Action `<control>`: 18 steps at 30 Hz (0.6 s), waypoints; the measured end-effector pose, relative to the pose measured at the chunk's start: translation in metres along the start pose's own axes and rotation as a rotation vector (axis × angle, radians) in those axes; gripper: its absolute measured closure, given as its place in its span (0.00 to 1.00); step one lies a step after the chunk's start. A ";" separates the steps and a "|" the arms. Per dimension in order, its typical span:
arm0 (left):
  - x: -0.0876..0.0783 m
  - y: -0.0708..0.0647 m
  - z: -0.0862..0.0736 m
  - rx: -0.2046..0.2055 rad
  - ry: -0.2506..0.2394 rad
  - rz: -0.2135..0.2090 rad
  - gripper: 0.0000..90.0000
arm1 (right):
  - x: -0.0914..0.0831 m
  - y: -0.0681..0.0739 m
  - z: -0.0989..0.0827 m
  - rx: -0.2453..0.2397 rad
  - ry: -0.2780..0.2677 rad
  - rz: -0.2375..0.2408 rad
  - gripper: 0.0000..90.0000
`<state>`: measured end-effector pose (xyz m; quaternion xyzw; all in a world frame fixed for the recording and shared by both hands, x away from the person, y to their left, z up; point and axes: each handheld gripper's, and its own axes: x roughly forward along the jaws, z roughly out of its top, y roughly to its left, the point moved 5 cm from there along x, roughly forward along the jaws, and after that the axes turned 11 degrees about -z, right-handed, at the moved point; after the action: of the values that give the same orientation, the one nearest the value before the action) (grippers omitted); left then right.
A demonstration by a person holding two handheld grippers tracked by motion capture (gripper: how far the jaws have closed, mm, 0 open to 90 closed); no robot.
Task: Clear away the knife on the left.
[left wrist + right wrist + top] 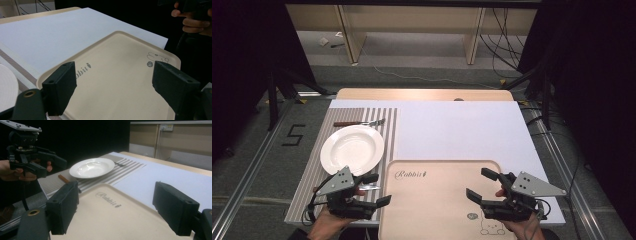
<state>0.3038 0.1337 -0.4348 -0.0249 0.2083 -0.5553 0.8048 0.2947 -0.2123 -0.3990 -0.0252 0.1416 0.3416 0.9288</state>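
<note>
From the high view, a beige tray (437,200) is lying at the bench's near edge, with a white plate (352,149) sitting on a striped mat (384,131) to its left. The left gripper (374,189) and right gripper (479,184) are flanking the tray, fingers apart and empty.

In the left gripper view, its fingers are gaping over the tray.

In the right gripper view, its spread fingers are facing the plate.
</note>
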 end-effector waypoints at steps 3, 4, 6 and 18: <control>0.000 0.000 0.000 -0.003 0.002 -0.001 0.21 | 0.000 0.000 0.000 0.000 0.000 0.000 0.24; 0.000 0.000 0.000 -0.003 0.000 0.000 0.22 | 0.000 0.000 0.000 0.000 0.000 0.000 0.24; 0.000 0.000 0.000 -0.003 -0.002 -0.001 0.22 | 0.000 0.000 0.000 0.000 -0.001 0.002 0.25; 0.001 0.001 -0.001 -0.001 0.016 0.001 0.22 | 0.000 0.000 0.000 0.000 0.002 0.003 0.24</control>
<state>0.3046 0.1330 -0.4365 -0.0207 0.2151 -0.5549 0.8034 0.2947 -0.2117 -0.3993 -0.0255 0.1423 0.3427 0.9282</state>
